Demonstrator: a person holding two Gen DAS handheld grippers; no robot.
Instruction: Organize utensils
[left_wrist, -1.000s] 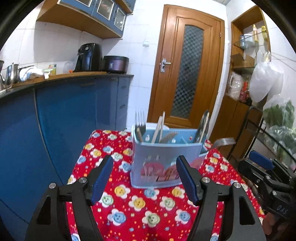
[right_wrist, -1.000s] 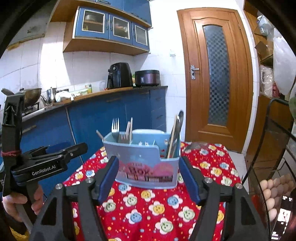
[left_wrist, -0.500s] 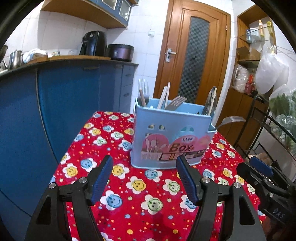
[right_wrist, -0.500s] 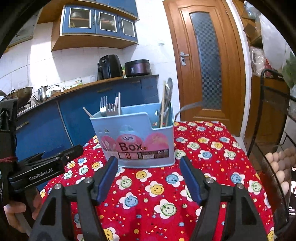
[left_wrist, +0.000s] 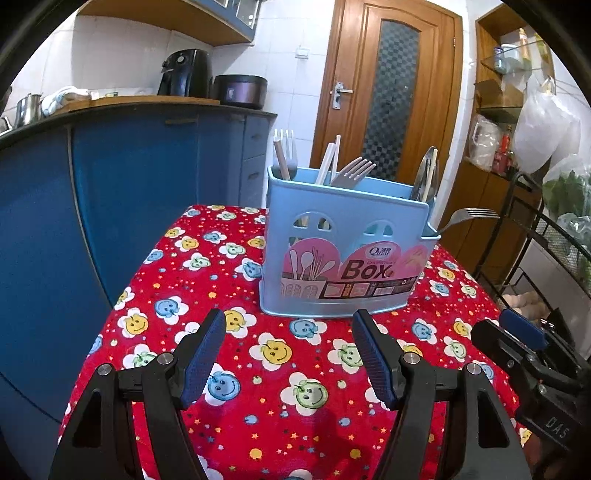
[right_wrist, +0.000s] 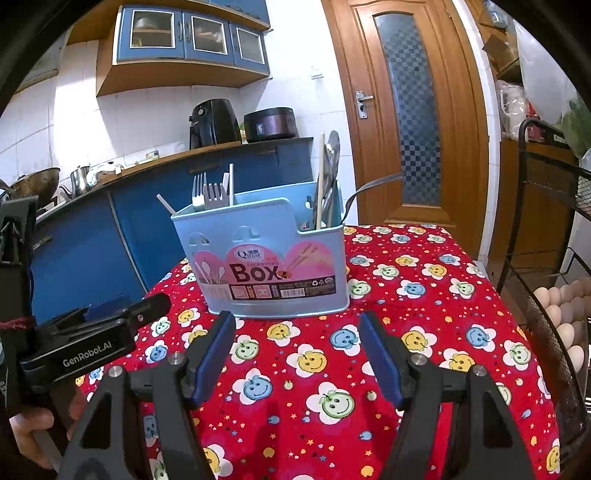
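A light blue plastic utensil box (left_wrist: 343, 254) with a pink "Box" label is standing toward the far edge of the counter (left_wrist: 280, 373) draped in a red smiley-flower cloth, with bare cloth lying between it and both grippers. It is holding metal forks (left_wrist: 354, 170), pale chopsticks (left_wrist: 330, 158) and a steel spoon (left_wrist: 424, 179) upright, while one grey fork (left_wrist: 467, 216) is leaning out over its right end. The left gripper (left_wrist: 288, 354) and the right gripper (right_wrist: 295, 356) are hanging near the counter's near edge, each with jaws apart and gripping nothing, and a black wire rack (right_wrist: 546, 229) is standing just beside the right edge.
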